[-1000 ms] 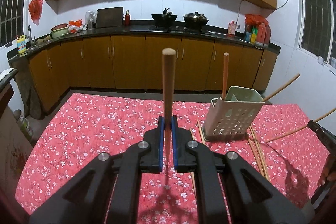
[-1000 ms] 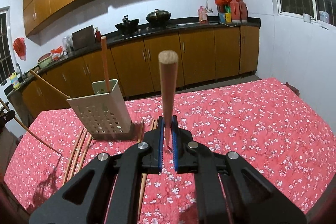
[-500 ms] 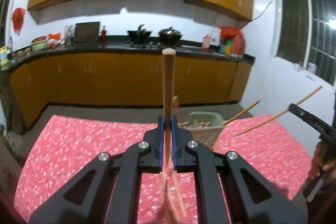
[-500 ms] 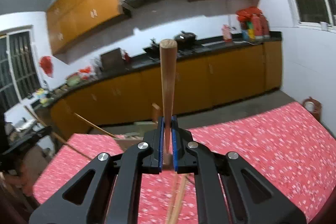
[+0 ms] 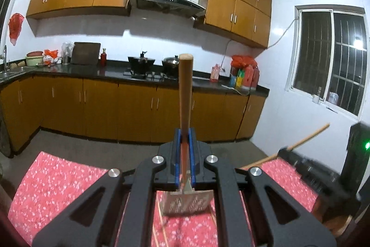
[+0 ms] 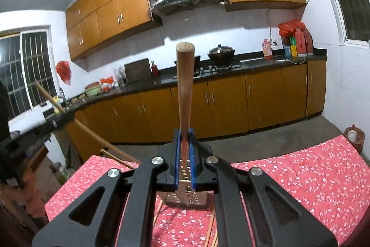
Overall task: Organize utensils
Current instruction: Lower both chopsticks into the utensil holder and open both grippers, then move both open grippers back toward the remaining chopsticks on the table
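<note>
My left gripper (image 5: pixel 184 134) is shut on a wooden chopstick (image 5: pixel 185 94) that juts forward and upward from the jaws. My right gripper (image 6: pixel 184 134) is likewise shut on a chopstick (image 6: pixel 184 89). The pale perforated utensil holder (image 5: pixel 187 201) stands on the red floral tablecloth (image 5: pixel 57 179), just below and beyond the left jaws, mostly hidden by them. In the right wrist view the holder (image 6: pixel 182 198) also sits low under the jaws. Each view catches the other gripper at its edge, raised above the table: the right gripper (image 5: pixel 307 166) and the left gripper (image 6: pixel 46 124).
Loose chopsticks (image 6: pixel 210 230) lie on the cloth (image 6: pixel 312 177) beside the holder. Beyond the table's far edge are bare floor (image 5: pixel 97 145) and a run of wooden cabinets under a dark counter (image 5: pixel 92 72). A brown jar (image 6: pixel 353 138) stands off the table's right corner.
Both grippers have risen and tipped upward with their chopsticks still clamped. The table and holder have dropped to the bottom of both views, and more of the upper cabinets shows.
</note>
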`<state>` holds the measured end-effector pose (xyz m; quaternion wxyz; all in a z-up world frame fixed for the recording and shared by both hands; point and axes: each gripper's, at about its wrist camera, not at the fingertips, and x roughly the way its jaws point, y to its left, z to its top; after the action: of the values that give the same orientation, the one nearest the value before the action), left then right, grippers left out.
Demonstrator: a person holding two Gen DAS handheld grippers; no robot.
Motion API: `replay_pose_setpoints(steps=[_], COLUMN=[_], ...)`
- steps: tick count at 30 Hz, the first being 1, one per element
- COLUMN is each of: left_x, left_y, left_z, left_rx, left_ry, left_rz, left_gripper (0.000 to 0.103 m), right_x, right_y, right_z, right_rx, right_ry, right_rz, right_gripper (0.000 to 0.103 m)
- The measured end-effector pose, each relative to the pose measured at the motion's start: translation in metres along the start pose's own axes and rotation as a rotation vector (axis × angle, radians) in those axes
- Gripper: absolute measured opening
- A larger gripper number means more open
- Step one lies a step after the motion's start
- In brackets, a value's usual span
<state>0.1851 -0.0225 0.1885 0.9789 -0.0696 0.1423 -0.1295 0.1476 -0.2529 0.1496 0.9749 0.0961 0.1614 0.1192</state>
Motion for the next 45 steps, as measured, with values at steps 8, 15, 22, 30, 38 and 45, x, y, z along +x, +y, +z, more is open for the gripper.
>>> replay_pose_setpoints(steps=[8,15,22,30,38,45], left_x=[0.052,0.074,0.087,0.092,0.079,0.051], left_y=[0.003,0.012,0.016,0.019,0.025,0.03], left_z=[-0.015,-0.038,-0.047,-0.051,-0.043,-0.034], left_rx=[-0.008,-0.018,-0.028,-0.029,-0.056,-0.073], left_ry=[0.065,0.137,0.169,0.19,0.15,0.091], left_rz=[0.038,0.03,0.024,0.021,0.028,0.028], left_gripper=[0.008,0.008,0.008,0.013,0.019,0.02], right_x=[0.044,0.058,0.071,0.071,0.053,0.02], right_y=[-0.009,-0.008,-0.007,-0.004,-0.009,-0.017], right_z=[-0.009,-0.017,-0.02,-0.018,-0.008,-0.005], right_rx=[0.039,0.038,0.05,0.034,0.049,0.031], right_ry=[0.125,0.171,0.206,0.211,0.147,0.058], right_rz=[-0.009,-0.009,0.008,0.018,0.006,-0.054], right_gripper=[0.008,0.008,0.008,0.011,0.028,0.028])
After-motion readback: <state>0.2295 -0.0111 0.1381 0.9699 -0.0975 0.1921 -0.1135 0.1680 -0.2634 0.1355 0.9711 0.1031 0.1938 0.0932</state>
